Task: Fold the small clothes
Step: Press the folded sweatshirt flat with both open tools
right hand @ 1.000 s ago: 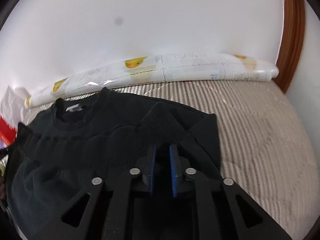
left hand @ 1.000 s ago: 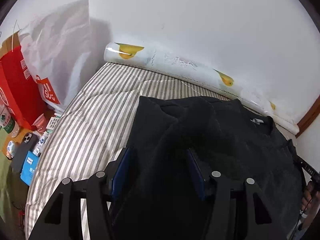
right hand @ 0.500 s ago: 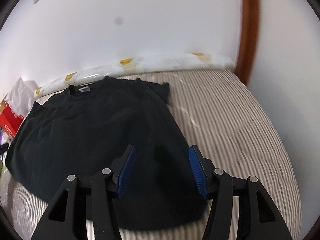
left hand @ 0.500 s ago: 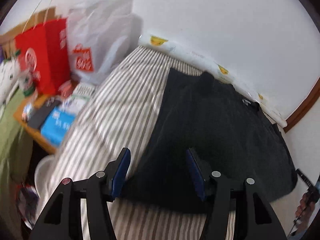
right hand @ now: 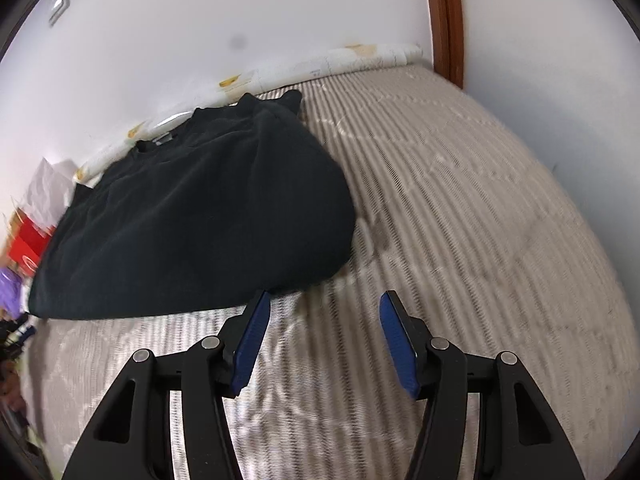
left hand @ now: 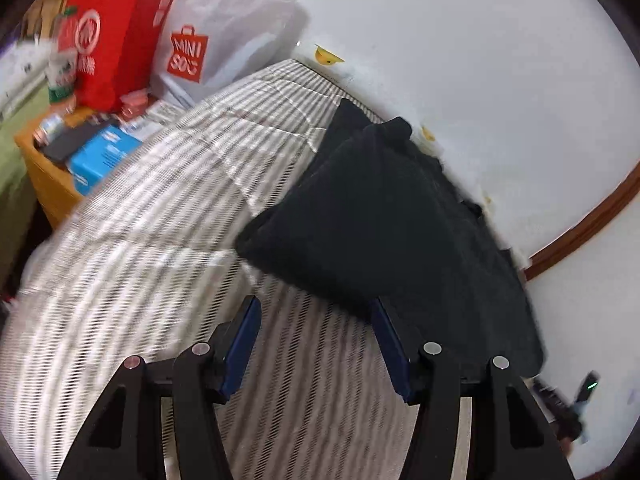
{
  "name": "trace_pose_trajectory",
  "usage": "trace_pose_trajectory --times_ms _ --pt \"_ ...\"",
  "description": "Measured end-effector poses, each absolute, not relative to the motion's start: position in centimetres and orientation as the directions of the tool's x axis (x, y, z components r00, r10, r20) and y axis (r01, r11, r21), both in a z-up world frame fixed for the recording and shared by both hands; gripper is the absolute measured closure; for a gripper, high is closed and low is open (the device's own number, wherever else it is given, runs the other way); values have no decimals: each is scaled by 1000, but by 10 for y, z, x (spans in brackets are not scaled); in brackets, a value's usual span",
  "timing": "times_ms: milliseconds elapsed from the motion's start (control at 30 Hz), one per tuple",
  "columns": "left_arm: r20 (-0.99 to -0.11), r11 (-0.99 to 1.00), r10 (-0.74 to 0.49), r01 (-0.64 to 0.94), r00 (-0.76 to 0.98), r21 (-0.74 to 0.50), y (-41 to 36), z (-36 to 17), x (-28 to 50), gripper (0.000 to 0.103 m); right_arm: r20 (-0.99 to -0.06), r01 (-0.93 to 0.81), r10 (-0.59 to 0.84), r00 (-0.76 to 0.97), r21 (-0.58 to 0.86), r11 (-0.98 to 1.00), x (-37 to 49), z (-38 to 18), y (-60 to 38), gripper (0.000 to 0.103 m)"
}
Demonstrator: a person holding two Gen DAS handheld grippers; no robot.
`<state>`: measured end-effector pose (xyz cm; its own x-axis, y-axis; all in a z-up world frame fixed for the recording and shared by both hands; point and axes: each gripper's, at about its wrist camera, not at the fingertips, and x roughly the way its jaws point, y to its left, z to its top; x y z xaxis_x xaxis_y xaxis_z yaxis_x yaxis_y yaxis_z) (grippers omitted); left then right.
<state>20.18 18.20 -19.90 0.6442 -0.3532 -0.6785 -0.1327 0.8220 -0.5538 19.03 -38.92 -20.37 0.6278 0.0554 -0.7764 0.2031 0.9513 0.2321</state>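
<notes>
A black folded garment [left hand: 384, 224] lies on the striped mattress [left hand: 160, 216] against the white wall. In the right wrist view the black garment [right hand: 192, 216] lies to the left, collar toward the wall. My left gripper [left hand: 316, 344] is open and empty, just in front of the garment's near edge; its right finger overlaps that edge in the picture. My right gripper [right hand: 322, 340] is open and empty over bare mattress [right hand: 460, 220], beside the garment's near right corner.
A red bag [left hand: 108, 36] and a white Miniso bag [left hand: 216, 28] stand at the mattress's far left. A wooden side table [left hand: 48, 168] holds a blue box [left hand: 102, 158] and small items. A printed roll [right hand: 340, 62] lies along the wall. A brown frame [right hand: 446, 20] stands at right.
The right gripper opened and let go of the garment. Both grippers pulled back toward me, off the garment to its near edge. The garment now lies folded and flat.
</notes>
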Motion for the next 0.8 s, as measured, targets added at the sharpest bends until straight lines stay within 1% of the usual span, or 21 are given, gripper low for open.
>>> trace_pose_trajectory --times_ms 67,167,267,333,433,567,633,700,733,767,800 --pt "-661 800 -367 -140 655 -583 182 -201 207 48 -776 202 82 625 263 943 193 -207 -388 44" --pt "-647 782 -376 -147 664 -605 182 -203 216 48 -775 218 78 628 271 938 198 -209 -386 41" --pt "-637 772 -380 -150 671 -618 181 -205 225 48 -761 232 94 642 309 922 203 -209 -391 38" --pt "-634 774 -374 -148 677 -615 178 -205 232 48 -744 246 115 658 357 901 206 -209 -397 37" --pt "-634 782 -356 -152 686 -604 174 -205 237 48 -722 260 142 677 415 872 212 -210 -403 33" --pt "-642 794 -338 -157 688 -587 169 -204 244 49 -701 280 156 696 465 840 224 -212 -410 32" --pt "-655 807 -322 -163 684 -567 166 -203 246 50 -701 294 145 698 466 834 230 -212 -410 32" --pt "-678 829 -287 -178 677 -530 164 -202 246 59 -709 307 135 693 458 834 236 -211 -408 32" --pt "-687 839 -270 -186 674 -512 163 -201 245 63 -713 303 134 689 451 840 239 -211 -404 32" --pt "-690 837 -273 -188 671 -514 163 -202 245 70 -721 303 123 682 431 850 241 -210 -401 39" --pt "-688 829 -286 -187 667 -526 164 -203 245 76 -731 300 98 675 394 869 243 -209 -395 59"
